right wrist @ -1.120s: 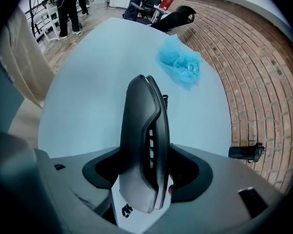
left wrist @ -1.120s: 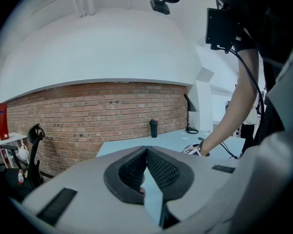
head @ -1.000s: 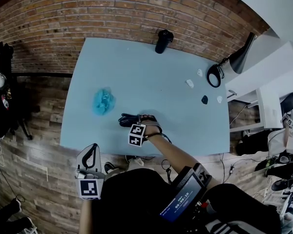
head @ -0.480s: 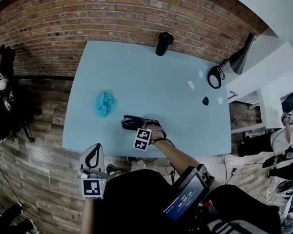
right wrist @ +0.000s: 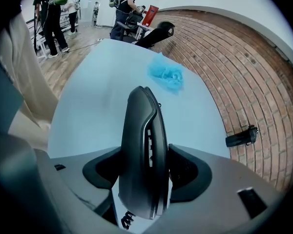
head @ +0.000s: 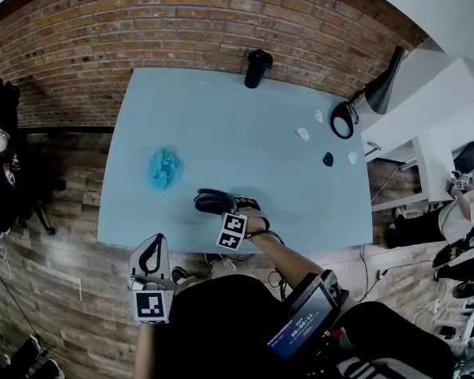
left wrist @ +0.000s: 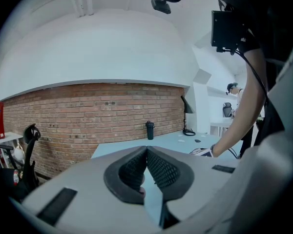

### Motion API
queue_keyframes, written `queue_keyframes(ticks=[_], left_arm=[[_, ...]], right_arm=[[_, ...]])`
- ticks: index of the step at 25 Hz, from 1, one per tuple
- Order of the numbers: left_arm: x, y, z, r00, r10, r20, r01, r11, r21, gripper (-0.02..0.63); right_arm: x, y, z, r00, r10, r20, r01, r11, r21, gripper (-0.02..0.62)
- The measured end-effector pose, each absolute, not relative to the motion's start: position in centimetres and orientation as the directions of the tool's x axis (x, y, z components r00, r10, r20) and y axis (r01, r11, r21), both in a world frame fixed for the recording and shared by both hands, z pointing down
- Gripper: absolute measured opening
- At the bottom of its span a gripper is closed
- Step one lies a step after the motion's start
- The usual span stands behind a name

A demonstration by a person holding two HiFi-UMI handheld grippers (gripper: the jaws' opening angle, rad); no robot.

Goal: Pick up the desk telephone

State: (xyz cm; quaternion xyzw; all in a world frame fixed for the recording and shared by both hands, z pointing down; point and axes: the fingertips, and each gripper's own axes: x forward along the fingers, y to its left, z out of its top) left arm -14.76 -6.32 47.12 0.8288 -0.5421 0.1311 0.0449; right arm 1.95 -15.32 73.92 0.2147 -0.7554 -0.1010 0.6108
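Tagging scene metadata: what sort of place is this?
Likely an indoor office or lab workspace: a brick wall behind a light blue table, a desk telephone, plus a desk lamp and white desks alongside.

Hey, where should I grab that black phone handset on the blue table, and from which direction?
Grip the handset across its narrow width, at the slim middle stretch, coming in along its length from the end with the coiled cord. It is long and thin, so its two flat sides suit the pads. The right gripper is shut on it in just that way.
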Motion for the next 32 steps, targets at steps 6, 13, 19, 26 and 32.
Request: queue_keyframes(ticks=[6, 13, 19, 26, 32], left_arm=[[-13.2, -5.9, 47.3, 0.390, -0.879, 0.274, -0.904, -0.422, -0.067, 0.015], [-11.6, -6.0, 47.5, 0.397, -0.877, 0.269, -0.904, -0.424, -0.049, 0.015], [-10.9, -6.2, 48.0, 0.392, -0.883, 0.260, -0.909, -0.415, -0.037, 0.015], [-8.3, -7.0, 47.9, 0.434, -0.860, 0.269, -0.884, -0.465, -0.059, 0.015], [-6.4, -7.4, 47.9, 0.467, -0.844, 0.264, -0.866, -0.497, -0.057, 0.015]], right_arm=[[2.4, -15.4, 72.3, -0.190, -0.489, 0.851, -0.209, 0.867, 0.451, 0.299], [2.3, -15.4, 70.5, -0.239, -0.524, 0.817, -0.241, 0.848, 0.473, 0.299], [2.1, -15.5, 69.8, -0.282, -0.544, 0.790, -0.283, 0.834, 0.474, 0.299], [2.5, -15.2, 68.5, -0.318, -0.551, 0.771, -0.297, 0.831, 0.471, 0.299], [2.7, -15.2, 67.3, -0.350, -0.558, 0.752, -0.329, 0.825, 0.459, 0.299]])
